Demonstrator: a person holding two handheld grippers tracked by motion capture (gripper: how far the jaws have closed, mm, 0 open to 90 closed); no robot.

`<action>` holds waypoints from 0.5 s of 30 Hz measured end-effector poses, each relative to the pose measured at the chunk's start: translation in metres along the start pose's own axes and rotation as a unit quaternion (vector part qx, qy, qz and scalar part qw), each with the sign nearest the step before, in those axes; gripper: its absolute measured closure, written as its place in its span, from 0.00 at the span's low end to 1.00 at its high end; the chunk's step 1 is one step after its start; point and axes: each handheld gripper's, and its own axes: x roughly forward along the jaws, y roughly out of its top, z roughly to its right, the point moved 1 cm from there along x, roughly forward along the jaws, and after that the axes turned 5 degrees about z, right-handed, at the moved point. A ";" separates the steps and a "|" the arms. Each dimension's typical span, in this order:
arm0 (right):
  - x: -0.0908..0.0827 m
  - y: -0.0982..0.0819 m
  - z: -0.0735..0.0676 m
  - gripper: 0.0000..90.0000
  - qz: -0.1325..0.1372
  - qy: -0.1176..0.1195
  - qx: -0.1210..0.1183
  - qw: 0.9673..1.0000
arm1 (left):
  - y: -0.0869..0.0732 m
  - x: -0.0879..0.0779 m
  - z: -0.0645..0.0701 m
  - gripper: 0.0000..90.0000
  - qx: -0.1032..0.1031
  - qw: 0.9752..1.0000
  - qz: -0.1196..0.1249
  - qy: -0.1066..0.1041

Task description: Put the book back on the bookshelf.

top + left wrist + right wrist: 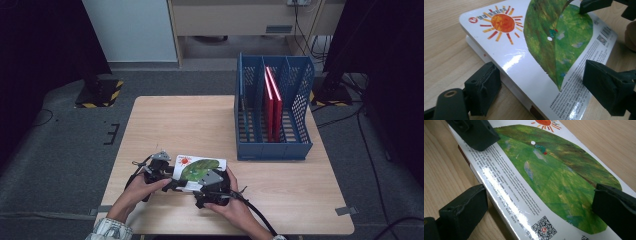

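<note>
Picture book, lying flat at the surface's six o'clock edge, is straddled by both open tools, neither clamped; lifting and filing into blue rack are judged outstanding.

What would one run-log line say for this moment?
book: flat on table | left hand-held gripper: jaws astride book edge | right hand-held gripper: likewise | rack: red books
</note>
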 end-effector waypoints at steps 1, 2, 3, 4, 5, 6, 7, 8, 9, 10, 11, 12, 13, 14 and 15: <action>0.000 0.000 0.000 0.01 -0.001 -0.001 0.000 1.000 | 0.000 0.000 0.000 0.15 0.002 1.000 0.000 0.000; 0.000 0.000 0.000 0.01 0.000 -0.001 0.000 1.000 | 0.000 0.000 0.000 0.15 0.003 1.000 0.002 -0.001; 0.000 0.000 0.001 0.01 0.000 0.001 0.000 1.000 | 0.001 -0.001 0.000 0.15 0.004 1.000 0.002 -0.004; -0.001 0.000 0.001 0.01 0.000 0.001 0.001 1.000 | 0.001 -0.001 0.000 0.16 0.004 1.000 0.003 -0.007; -0.001 0.000 0.001 0.01 0.001 0.001 0.001 1.000 | 0.001 -0.001 0.000 0.16 0.003 1.000 0.005 -0.009; -0.001 0.000 0.001 0.01 0.001 0.001 0.001 1.000 | 0.001 -0.001 0.000 0.17 0.003 1.000 0.005 -0.009; -0.001 -0.001 0.002 0.01 0.001 0.003 0.001 1.000 | 0.001 -0.001 0.000 0.17 0.001 1.000 0.005 -0.009; -0.001 -0.001 0.002 0.01 0.001 0.004 0.001 1.000 | 0.001 -0.001 0.000 0.18 0.002 1.000 0.006 -0.009; -0.001 -0.001 0.003 0.01 0.001 0.004 0.000 1.000 | 0.001 -0.001 0.000 0.18 0.000 1.000 0.007 -0.009; -0.001 -0.001 0.003 0.01 0.002 0.004 0.001 1.000 | 0.002 -0.001 -0.001 0.19 -0.001 1.000 0.008 -0.009; -0.002 -0.001 0.003 0.01 0.002 0.004 0.000 1.000 | 0.002 -0.002 0.000 0.19 -0.002 1.000 0.010 -0.008; -0.002 -0.001 0.003 0.01 0.002 0.006 0.000 1.000 | 0.002 -0.002 0.000 0.20 -0.004 1.000 0.011 -0.007; -0.002 -0.001 0.003 0.01 0.004 0.006 -0.001 1.000 | 0.003 -0.002 0.000 0.20 -0.005 1.000 0.013 -0.006; -0.002 -0.001 0.003 0.01 0.004 0.007 0.003 1.000 | 0.004 -0.002 0.000 0.21 -0.004 1.000 0.014 -0.005; -0.002 -0.001 0.004 0.01 0.005 0.006 0.003 1.000 | 0.004 -0.002 0.000 0.21 -0.004 1.000 0.017 -0.005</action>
